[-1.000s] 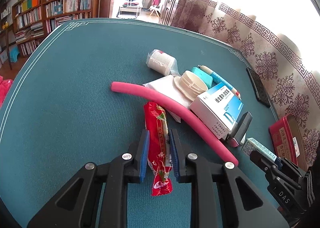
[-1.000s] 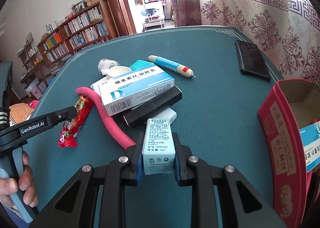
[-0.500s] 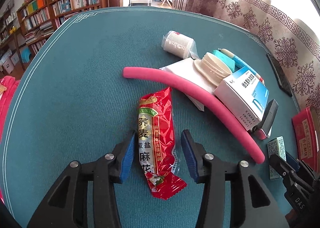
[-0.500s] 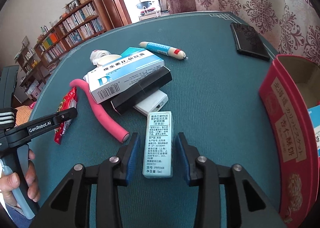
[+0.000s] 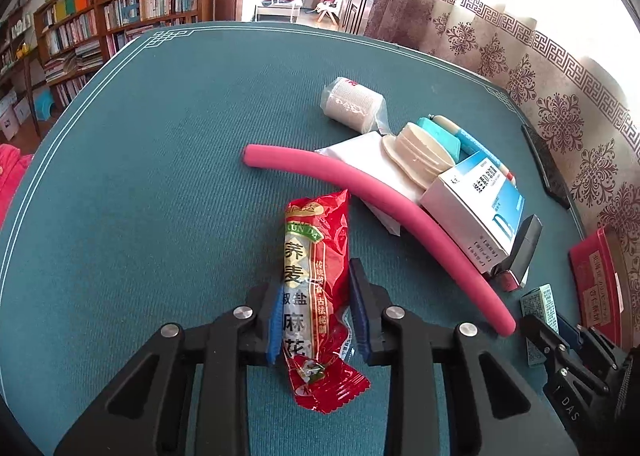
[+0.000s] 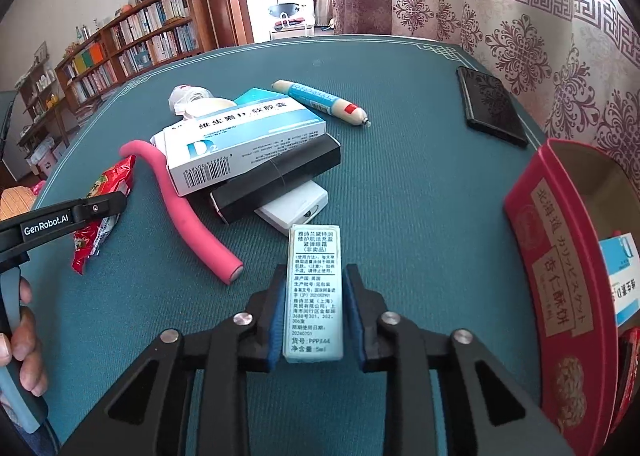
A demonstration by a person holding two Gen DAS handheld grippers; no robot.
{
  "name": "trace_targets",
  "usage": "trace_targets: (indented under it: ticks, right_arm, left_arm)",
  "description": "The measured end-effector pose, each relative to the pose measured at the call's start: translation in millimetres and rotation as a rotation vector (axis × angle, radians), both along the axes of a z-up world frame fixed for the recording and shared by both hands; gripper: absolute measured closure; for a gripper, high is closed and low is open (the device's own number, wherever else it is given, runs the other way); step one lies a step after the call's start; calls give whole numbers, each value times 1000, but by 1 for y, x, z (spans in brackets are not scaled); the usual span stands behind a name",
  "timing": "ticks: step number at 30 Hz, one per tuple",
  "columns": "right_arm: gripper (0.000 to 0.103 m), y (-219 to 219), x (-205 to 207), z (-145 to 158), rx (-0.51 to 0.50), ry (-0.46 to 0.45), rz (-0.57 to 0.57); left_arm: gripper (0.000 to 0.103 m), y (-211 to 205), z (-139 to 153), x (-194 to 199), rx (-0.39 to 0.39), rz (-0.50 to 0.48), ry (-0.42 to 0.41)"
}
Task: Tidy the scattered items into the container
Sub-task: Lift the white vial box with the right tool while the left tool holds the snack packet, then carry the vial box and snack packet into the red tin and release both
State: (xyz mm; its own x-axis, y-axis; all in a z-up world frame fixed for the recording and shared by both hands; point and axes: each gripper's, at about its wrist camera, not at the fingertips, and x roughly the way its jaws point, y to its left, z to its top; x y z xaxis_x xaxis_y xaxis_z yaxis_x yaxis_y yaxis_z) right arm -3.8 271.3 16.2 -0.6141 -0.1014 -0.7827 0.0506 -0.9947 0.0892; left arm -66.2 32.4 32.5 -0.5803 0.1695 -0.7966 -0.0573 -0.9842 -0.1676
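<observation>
On the teal table (image 5: 140, 176), both grippers' fingers (image 5: 274, 320) straddle packets.

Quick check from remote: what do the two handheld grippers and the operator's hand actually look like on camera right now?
Both the left gripper and right gripper are black angular frames with silver screws and blue pads lining the jaws. The left one's side reads "GenRobot.AI" in white, above a pale blue handle held by a bare hand. No cables visible.
</observation>
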Motion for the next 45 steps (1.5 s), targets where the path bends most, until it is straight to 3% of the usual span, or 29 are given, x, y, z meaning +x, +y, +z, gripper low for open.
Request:
trace_targets:
  ticks: [6,16,27,36,45]
  right_arm:
    - [76,8,9,7,-40,14,-27]
    - [76,24,41,57,-53,153,-74]
    - [77,89,102,106,10,314,-236]
    - [77,151,125,94,-13,281,-365]
    - [76,172,133,75,-47,218,-368]
  left_arm:
    - [72,11,18,14,18,-58,60]
    - [72,29,29,25,7,-98,90]
    - [72,74,48,44,-35,-184,133]
    - [72,123,63,66,-50,-293,155]
    - [72,176,78,85,-42,-424,174]
